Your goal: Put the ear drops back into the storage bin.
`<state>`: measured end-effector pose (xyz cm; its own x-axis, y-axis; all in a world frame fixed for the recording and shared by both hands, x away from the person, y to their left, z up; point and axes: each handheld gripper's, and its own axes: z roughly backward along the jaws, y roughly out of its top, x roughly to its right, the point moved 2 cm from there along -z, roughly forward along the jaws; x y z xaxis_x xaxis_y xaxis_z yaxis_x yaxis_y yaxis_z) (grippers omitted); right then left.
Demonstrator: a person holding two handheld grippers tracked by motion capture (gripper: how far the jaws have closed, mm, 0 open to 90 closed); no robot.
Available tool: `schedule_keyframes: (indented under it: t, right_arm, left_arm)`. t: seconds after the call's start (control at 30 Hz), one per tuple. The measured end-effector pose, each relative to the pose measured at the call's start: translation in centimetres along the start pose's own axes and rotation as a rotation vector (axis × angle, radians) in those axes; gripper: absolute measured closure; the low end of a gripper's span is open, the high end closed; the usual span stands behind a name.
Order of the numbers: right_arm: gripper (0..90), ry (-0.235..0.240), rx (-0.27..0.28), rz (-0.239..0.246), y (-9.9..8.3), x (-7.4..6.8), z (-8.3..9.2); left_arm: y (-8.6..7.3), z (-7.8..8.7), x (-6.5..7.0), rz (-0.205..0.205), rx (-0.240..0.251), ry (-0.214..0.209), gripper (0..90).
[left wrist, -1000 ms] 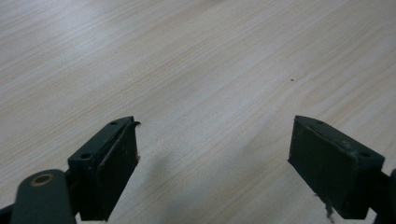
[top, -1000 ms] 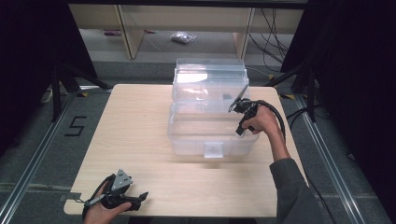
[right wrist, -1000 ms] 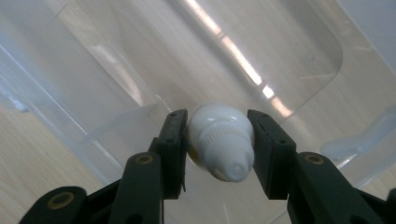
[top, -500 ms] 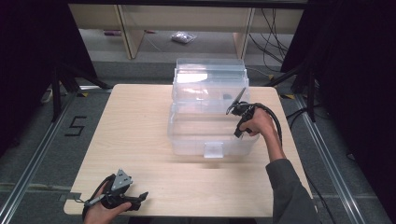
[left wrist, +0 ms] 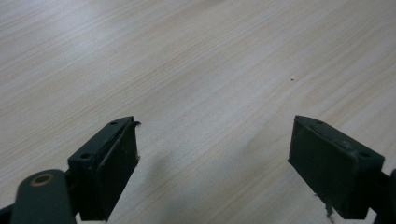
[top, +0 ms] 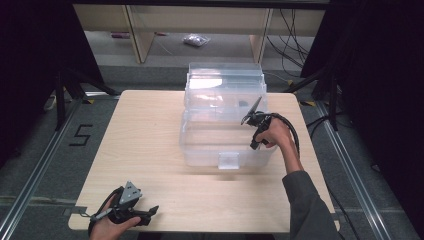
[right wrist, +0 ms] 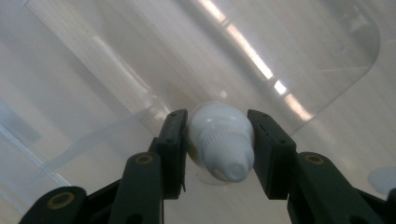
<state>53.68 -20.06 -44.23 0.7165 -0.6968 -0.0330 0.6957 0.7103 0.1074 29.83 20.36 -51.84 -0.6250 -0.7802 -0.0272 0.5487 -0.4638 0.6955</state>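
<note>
A clear plastic storage box (top: 200,150) stands at the middle of the table, its lid (top: 225,82) tipped up at the back. My right gripper (top: 256,142) reaches down over the box's right side. In the right gripper view its jaws (right wrist: 217,119) are shut on a small white bottle (right wrist: 219,149) with a ribbed cap, and the clear box floor lies behind it. My left gripper (top: 150,212) rests near the table's front left edge. It stands open (left wrist: 215,154) over bare wood, with nothing between its fingers.
The light wooden table (top: 145,130) has free room left of and in front of the box. Beyond the table stands a low shelf (top: 140,30), with a small bag (top: 196,40) on the floor. Cables (top: 295,30) hang at the back right.
My right gripper has edged slightly left and down over the box, still holding the bottle. The left gripper has not moved.
</note>
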Motion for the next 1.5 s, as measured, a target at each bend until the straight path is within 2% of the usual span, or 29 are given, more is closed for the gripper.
schedule_keyframes:
  t: [0.1, 0.13, 0.17, 0.2, 0.27, 0.3, 0.53, 0.57, 0.63, 0.73, 0.83, 0.87, 0.9, 0.93, 1.07, 1.17, 1.23, 1.27, 1.3, 1.33, 1.4, 1.43, 1.47, 1.5]
  right_arm:
    - [60.1, -0.012, 0.008, 0.026, 0.0, 0.1, 0.0]
    - [60.1, -0.003, 0.002, -0.005, -0.1, 0.0, -0.1]
    - [60.1, -0.003, 0.002, -0.005, -0.1, 0.0, -0.1]
    - [60.1, -0.016, -0.025, -0.047, -0.1, -0.2, 0.0]
    - [60.1, -0.012, -0.025, -0.046, -0.1, -0.2, 0.0]
    - [60.1, -0.002, -0.034, -0.062, -0.1, -0.4, 0.0]
    - [60.1, -0.007, -0.037, -0.059, -0.1, -0.3, -0.1]
    - [60.1, -0.006, -0.038, -0.035, -0.2, -0.1, -0.2]
    - [60.1, -0.015, -0.039, -0.046, -0.2, -0.1, -0.3]
    - [60.1, -0.01, -0.044, -0.03, -0.2, 0.0, -0.4]
    - [60.1, -0.024, -0.055, -0.045, -0.1, -0.1, -0.5]
    - [60.1, -0.034, -0.057, -0.011, -0.2, 0.1, -0.7]
    - [60.1, -0.034, -0.057, -0.011, -0.2, 0.1, -0.7]
    - [60.1, -0.04, -0.081, -0.023, -0.1, 0.0, -0.6]
    - [60.0, -0.023, -0.074, -0.016, -0.1, 0.1, -0.8]
    - [60.0, -0.034, -0.076, -0.015, -0.1, 0.1, -0.8]
    - [59.9, -0.022, -0.087, -0.033, -0.1, -0.1, -0.8]
    - [56.3, -0.022, -0.08, 0.014, -0.2, 0.3, -0.9]
    - [56.3, -0.022, -0.08, 0.014, -0.2, 0.3, -0.9]
    - [54.3, -0.014, -0.079, -0.04, -0.2, -0.1, -0.8]
    - [51.6, -0.016, -0.069, -0.027, -0.2, -0.1, -0.5]
    - [49.6, -0.006, -0.067, -0.055, -0.2, -0.4, -0.3]
    - [46.3, 0.003, -0.062, -0.031, -0.3, -0.2, -0.2]
    - [44.7, 0.007, -0.047, -0.033, -0.3, -0.3, 0.1]
  left_arm:
    - [0.0, 0.0, 0.0, -0.004, -0.003, -0.001, 15.0]
    - [0.0, 0.0, 0.0, -0.004, -0.003, -0.001, 15.0]
    - [0.0, 0.0, 0.0, -0.004, -0.003, -0.001, 15.0]
    - [0.0, 0.1, 0.0, -0.002, -0.003, -0.004, 15.0]
    - [0.0, 0.0, 0.0, -0.006, -0.008, -0.002, 15.0]
    - [0.0, 0.0, 0.1, 0.004, 0.004, -0.001, 15.0]
    - [0.0, 0.0, 0.0, 0.001, 0.002, 0.0, 15.0]
    - [0.0, 0.0, 0.0, 0.001, 0.001, 0.002, 15.0]
    - [0.0, 0.0, 0.1, 0.001, 0.003, 0.0, 15.0]
    - [0.0, 0.0, 0.0, -0.001, 0.0, -0.002, 15.0]
    - [0.0, 0.0, 0.0, -0.003, -0.001, 0.0, 15.0]
    - [0.0, 0.1, 0.1, -0.006, -0.004, -0.007, 15.0]
    - [0.0, 0.1, 0.1, -0.006, -0.004, -0.007, 15.0]
    - [0.0, 0.1, 0.1, -0.005, -0.004, -0.006, 15.0]
    - [0.0, 0.1, 0.1, -0.005, -0.004, -0.006, 15.0]
    - [0.0, 0.1, 0.1, -0.005, -0.004, -0.006, 15.0]
    - [0.0, 0.1, 0.1, -0.005, -0.004, -0.006, 15.0]
    - [0.0, 0.1, 0.1, -0.005, -0.004, -0.006, 15.0]
    - [0.0, 0.1, 0.1, -0.005, -0.004, -0.006, 15.0]
    - [0.0, 0.1, 0.1, -0.006, -0.003, -0.007, 15.0]
    - [0.0, 0.1, 0.0, -0.005, -0.003, -0.003, 15.0]
    - [0.0, 0.0, 0.1, 0.0, -0.001, 0.003, 15.0]
    - [0.0, 0.0, 0.1, 0.001, -0.001, 0.001, 15.0]
    - [0.0, 0.1, 0.1, -0.005, -0.005, -0.007, 15.0]
